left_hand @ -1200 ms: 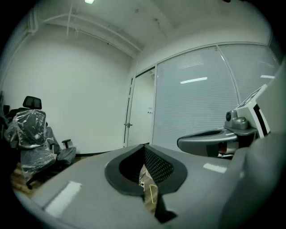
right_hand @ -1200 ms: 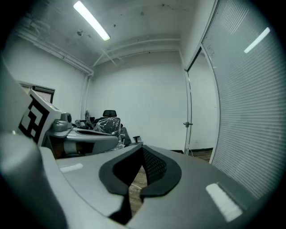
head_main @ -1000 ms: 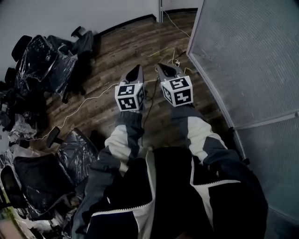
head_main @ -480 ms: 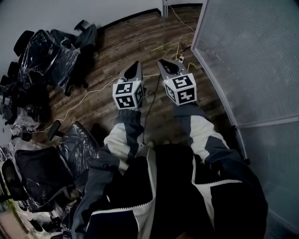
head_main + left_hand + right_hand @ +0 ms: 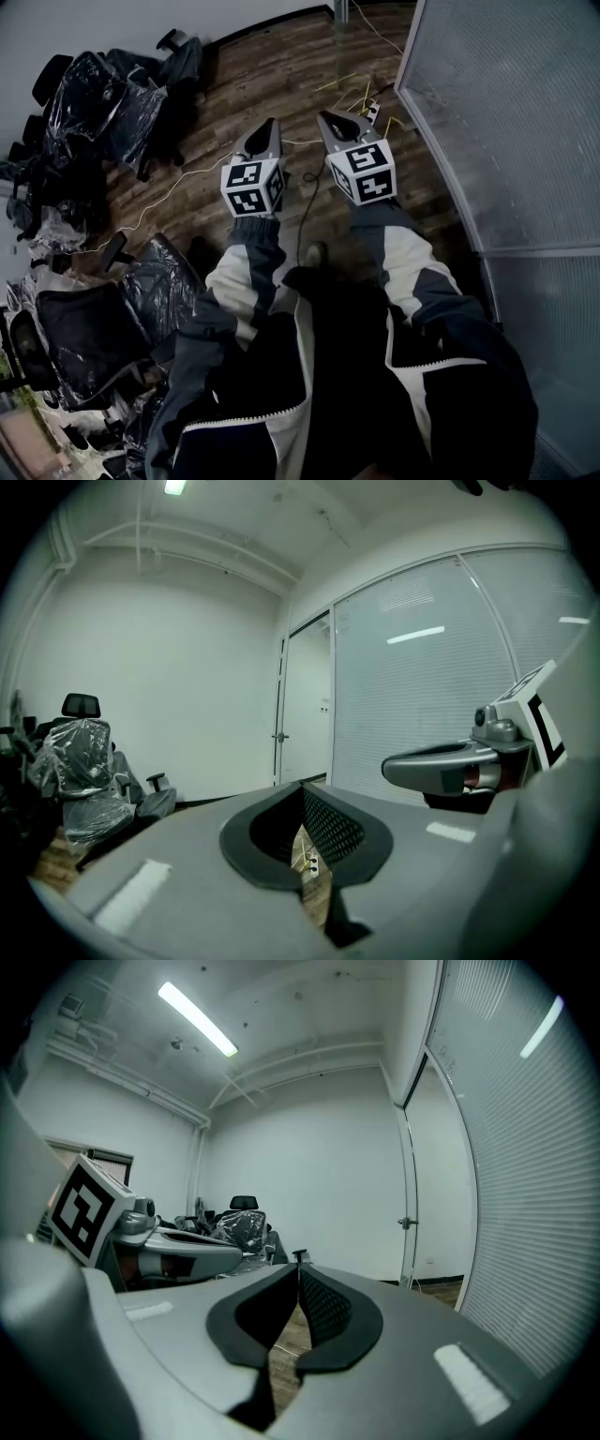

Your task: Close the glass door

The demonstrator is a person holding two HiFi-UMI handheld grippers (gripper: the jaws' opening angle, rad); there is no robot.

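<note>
Left hand-held gripper [image 5: 271, 125] was clenched empty, right hand-held gripper [image 5: 324, 117] closing on nothing. The door [image 5: 406, 1204] stood well ahead of both, so they were likely being readied to push it.

I find no words, numbers or brand names that I can read in any view. The only printed signs are black-and-white square markers on the left marker cube [image 5: 251, 187] and the right marker cube [image 5: 364, 172]. They are coded block patterns, not letters or digits. One face of the right marker cube shows at the right edge of the left gripper view, and one face of the left marker cube shows at the left edge of the right gripper view.
</note>
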